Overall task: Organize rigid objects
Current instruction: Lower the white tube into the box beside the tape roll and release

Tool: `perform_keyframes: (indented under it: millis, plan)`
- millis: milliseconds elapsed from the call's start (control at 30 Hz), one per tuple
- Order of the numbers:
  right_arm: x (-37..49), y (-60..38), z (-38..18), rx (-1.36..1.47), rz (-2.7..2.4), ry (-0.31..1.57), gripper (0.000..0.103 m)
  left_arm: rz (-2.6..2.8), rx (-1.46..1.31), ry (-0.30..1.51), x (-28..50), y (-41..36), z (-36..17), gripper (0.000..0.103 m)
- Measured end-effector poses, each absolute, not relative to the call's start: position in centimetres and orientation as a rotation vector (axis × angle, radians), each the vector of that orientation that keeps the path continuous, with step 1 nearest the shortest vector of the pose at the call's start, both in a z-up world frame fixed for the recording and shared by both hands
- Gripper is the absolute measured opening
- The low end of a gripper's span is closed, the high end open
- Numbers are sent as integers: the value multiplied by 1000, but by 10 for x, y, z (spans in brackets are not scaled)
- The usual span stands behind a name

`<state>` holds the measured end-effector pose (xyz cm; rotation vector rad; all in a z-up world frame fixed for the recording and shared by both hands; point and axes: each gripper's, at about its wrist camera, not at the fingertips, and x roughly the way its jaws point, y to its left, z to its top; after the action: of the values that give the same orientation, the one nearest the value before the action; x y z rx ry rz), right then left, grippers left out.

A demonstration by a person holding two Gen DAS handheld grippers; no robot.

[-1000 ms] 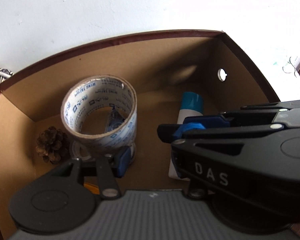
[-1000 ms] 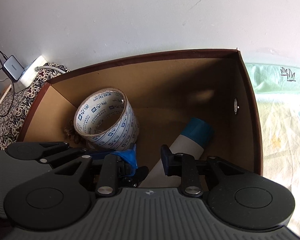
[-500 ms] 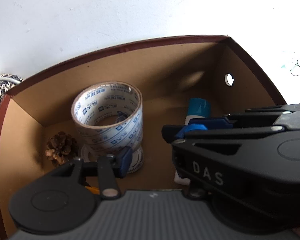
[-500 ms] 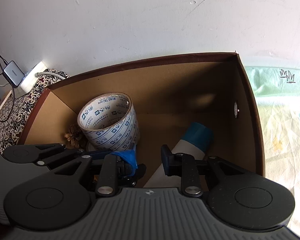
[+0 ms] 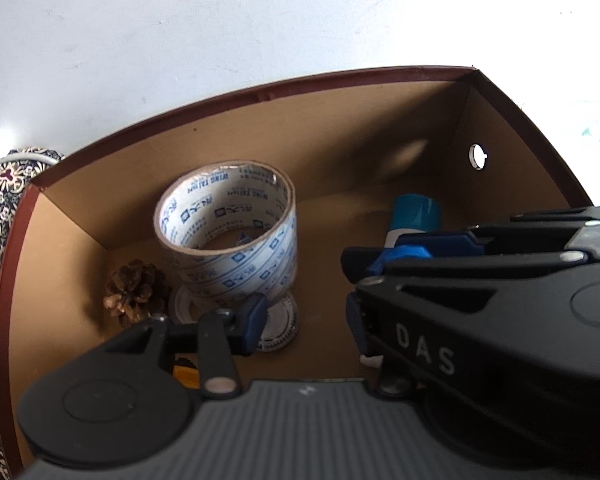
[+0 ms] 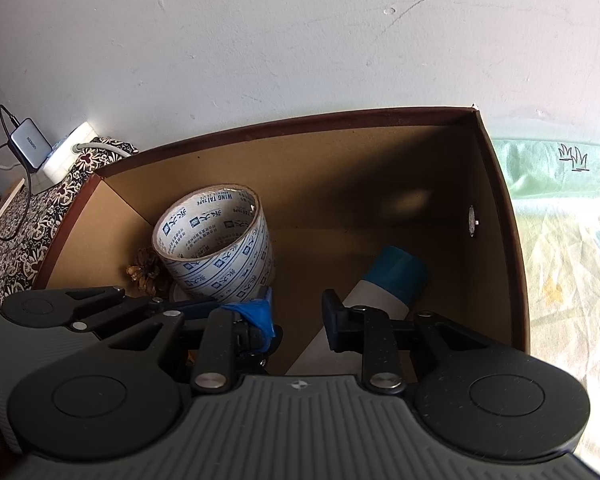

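A brown cardboard box (image 5: pixel 260 128) (image 6: pixel 496 208) holds a printed roll of packing tape (image 5: pixel 228 232) (image 6: pixel 216 248) that stands tilted on a flat white roll (image 5: pixel 278 330). A pine cone (image 5: pixel 132 290) (image 6: pixel 146 272) lies left of it, and a white tube with a teal cap (image 5: pixel 416 212) (image 6: pixel 388 284) lies on the right. My left gripper (image 5: pixel 306 320) is open and empty above the box's near side. My right gripper (image 6: pixel 298 314) is open and empty, beside the left one, over the tube's white end.
A white wall stands behind the box. A patterned cloth (image 6: pixel 24 232) with a charger (image 6: pixel 28 142) and cables lies to the left. A pale green sheet (image 6: pixel 568 240) lies to the right. The box's right wall has a round hole (image 5: pixel 477 156).
Both grippers have drawn back and up from the box. The tape roll, which the left fingers straddled, now stands free. Both stay open.
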<state>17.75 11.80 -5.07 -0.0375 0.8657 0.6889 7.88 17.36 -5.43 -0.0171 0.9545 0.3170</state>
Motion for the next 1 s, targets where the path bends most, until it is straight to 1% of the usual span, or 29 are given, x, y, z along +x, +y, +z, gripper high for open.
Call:
perform_keyframes:
  millis: [333, 667, 1000]
  plan:
    - [178, 120, -51, -41, 681, 866, 9, 326, -8, 961, 81, 173, -55, 48]
    - [179, 121, -52, -45, 685, 876, 10, 325, -7, 962, 80, 173, -55, 54]
    - [178, 121, -52, -45, 692, 881, 10, 326, -3, 965, 80, 172, -56, 55]
